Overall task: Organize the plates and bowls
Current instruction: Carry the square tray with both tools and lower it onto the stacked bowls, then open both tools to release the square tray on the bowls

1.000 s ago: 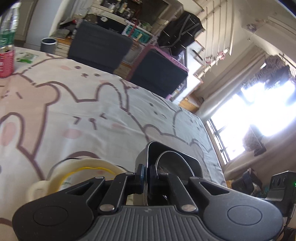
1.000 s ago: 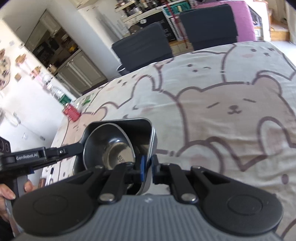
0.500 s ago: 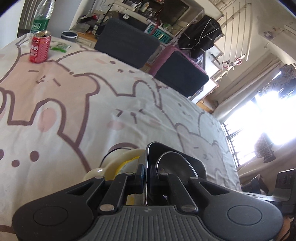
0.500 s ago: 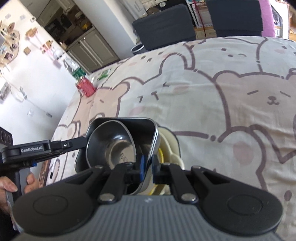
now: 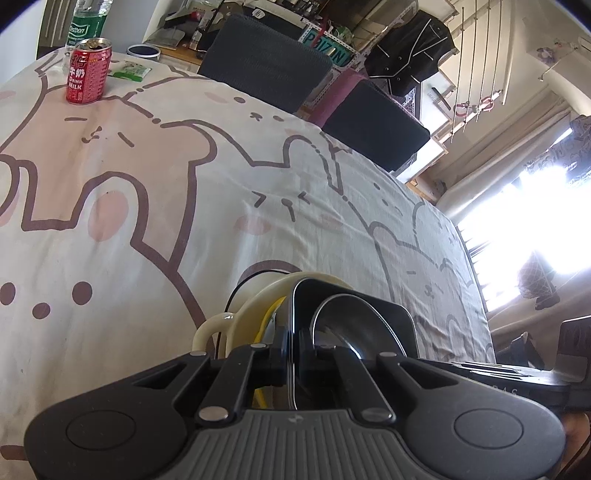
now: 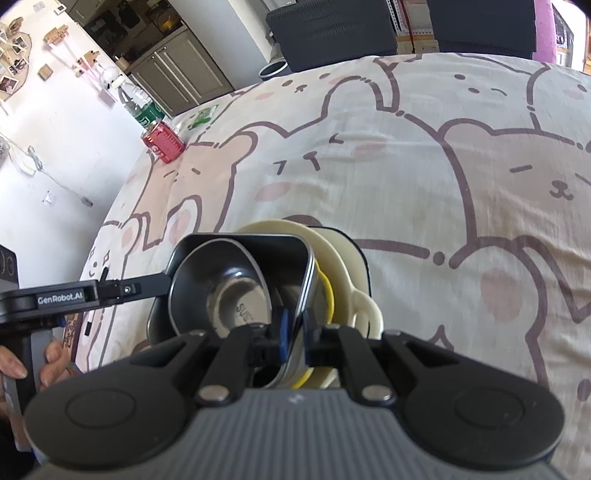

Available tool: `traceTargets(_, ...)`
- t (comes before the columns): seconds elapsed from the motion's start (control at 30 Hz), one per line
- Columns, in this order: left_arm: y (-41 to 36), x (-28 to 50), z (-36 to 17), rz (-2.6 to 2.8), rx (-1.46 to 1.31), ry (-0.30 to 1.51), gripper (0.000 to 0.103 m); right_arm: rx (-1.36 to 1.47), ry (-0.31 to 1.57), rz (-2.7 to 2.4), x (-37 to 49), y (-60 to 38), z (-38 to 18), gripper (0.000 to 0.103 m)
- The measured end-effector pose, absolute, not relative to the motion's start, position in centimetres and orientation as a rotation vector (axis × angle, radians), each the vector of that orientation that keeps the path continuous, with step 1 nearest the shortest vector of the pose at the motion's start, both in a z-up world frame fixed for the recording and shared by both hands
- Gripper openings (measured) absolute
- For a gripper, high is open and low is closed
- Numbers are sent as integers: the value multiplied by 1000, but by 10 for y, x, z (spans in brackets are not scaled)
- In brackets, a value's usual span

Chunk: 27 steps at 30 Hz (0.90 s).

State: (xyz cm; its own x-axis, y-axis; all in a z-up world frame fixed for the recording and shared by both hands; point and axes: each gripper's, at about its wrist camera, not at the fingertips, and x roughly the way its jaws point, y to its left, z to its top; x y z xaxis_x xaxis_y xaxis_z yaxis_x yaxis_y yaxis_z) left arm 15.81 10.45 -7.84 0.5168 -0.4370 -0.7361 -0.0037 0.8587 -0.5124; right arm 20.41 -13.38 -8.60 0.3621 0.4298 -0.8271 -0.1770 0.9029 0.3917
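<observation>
Both grippers hold a dark square metal dish [image 6: 258,243] by opposite rims, with a steel bowl [image 6: 221,288] lying tilted inside it. My right gripper [image 6: 295,326] is shut on the dish's right rim. My left gripper [image 5: 291,354] is shut on the left rim and also shows in the right wrist view, left gripper [image 6: 162,288]. The dish [image 5: 391,314] and bowl [image 5: 351,317] hang over a cream handled dish [image 6: 343,266] with a yellow band inside, also seen as cream dish [image 5: 251,306]. A black plate edge [image 6: 364,258] shows under the cream dish.
A bear-print cloth [image 5: 184,184] covers the table. A red drink can [image 5: 88,75], a green-labelled bottle [image 5: 86,26] and a green packet [image 5: 131,70] stand at the far left corner. Two dark chairs [image 5: 266,62] line the far side. A person's hand [image 6: 51,365] grips the left handle.
Both grippers carried the dark dish and bowl across the cloth and lower. The cream dish, off to one side before, now lies directly beneath it.
</observation>
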Motion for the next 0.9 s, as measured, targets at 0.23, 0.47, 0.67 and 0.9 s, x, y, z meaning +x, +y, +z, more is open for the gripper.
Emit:
traceTargets(0.23,104,161,-82,-271,-485,1020,6,245,1154,392,206,-133,-89,10)
traceTargets(0.47,105,161,-84,-279,-482,1032,6,241,1166,394,206,-133,-89,10)
traceTargets(0.67,104,160,-84,-275,-484,1031,6,243,1165,394,207,-134,-89,10)
traceTargets(0.9,104,161,-84,-280,-479,1029,6,250,1169,393,207,-134,-90,9)
